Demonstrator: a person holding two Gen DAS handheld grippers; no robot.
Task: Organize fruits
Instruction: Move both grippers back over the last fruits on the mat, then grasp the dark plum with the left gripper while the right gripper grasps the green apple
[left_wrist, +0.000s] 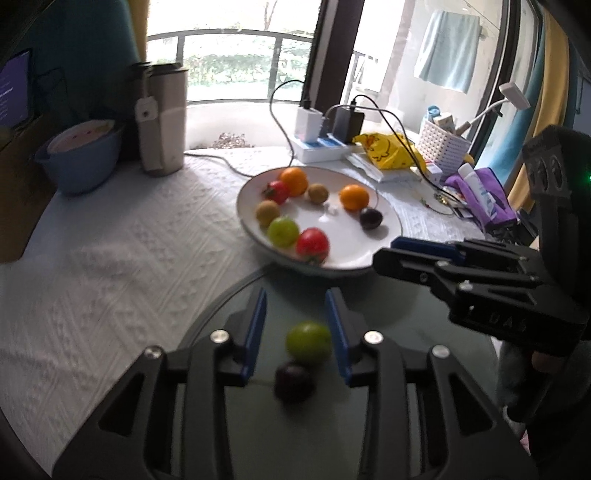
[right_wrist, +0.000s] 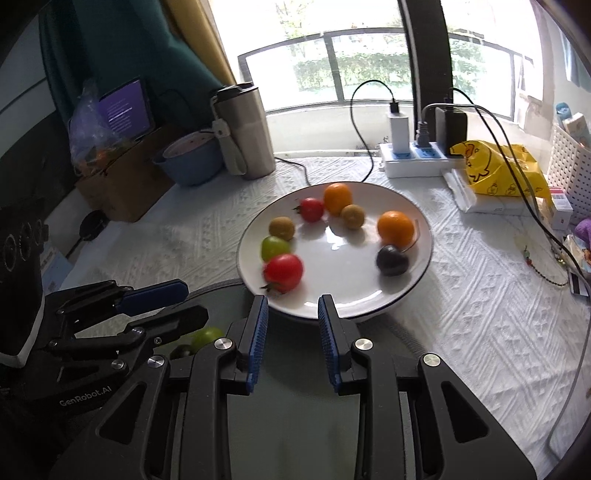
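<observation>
A white plate holds two oranges, two red tomatoes, two brown kiwis, a green fruit and a dark plum. A dark grey-green plate sits nearer, with a green fruit and a dark plum on it. My left gripper is open above that green fruit, not touching it. My right gripper is open and empty at the white plate's near rim.
A white textured cloth covers the table. At the back stand a steel tumbler, a blue bowl, a power strip with chargers and cables, a yellow bag and a white basket.
</observation>
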